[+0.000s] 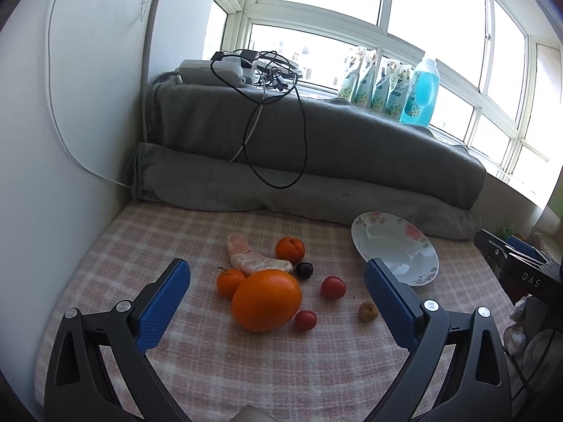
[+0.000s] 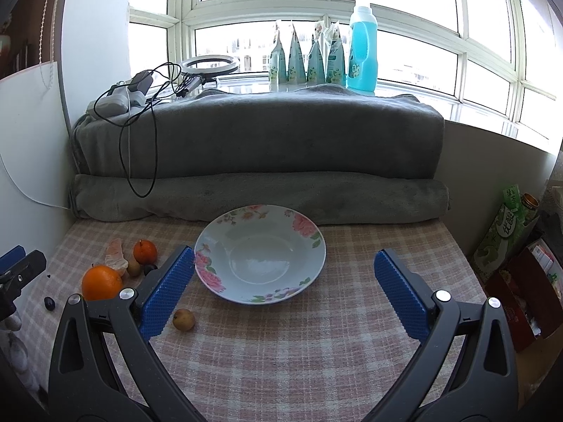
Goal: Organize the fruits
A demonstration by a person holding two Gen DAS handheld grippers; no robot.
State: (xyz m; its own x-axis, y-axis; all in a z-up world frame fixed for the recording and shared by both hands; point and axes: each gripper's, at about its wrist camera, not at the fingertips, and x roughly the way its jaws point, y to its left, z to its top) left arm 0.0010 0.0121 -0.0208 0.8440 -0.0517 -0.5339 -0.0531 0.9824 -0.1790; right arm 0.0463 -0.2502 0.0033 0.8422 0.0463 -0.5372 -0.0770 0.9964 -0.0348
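Observation:
On the pink checked cloth (image 1: pixel 211 358) lies a group of fruit: a large orange (image 1: pixel 266 300), two mandarins (image 1: pixel 228 281) (image 1: pixel 290 249), a peeled citrus segment (image 1: pixel 251 258), a dark plum (image 1: pixel 304 270), two small red fruits (image 1: pixel 333 287) (image 1: pixel 305 320) and a brownish fruit (image 1: pixel 368 311). My left gripper (image 1: pixel 277 263) hangs open above this group, holding nothing. An empty floral plate (image 2: pixel 260 263) stands to the right of the fruit. My right gripper (image 2: pixel 284 253) is open and empty in front of the plate, with the brownish fruit (image 2: pixel 183 319) by its left finger.
Rolled grey blankets (image 2: pixel 260 193) close off the back of the table, with a power strip and hanging cables (image 2: pixel 140 133) on top. Bottles (image 2: pixel 362 31) line the windowsill. A white wall (image 1: pixel 70 105) bounds the left side. Boxes (image 2: pixel 506 232) stand past the right edge.

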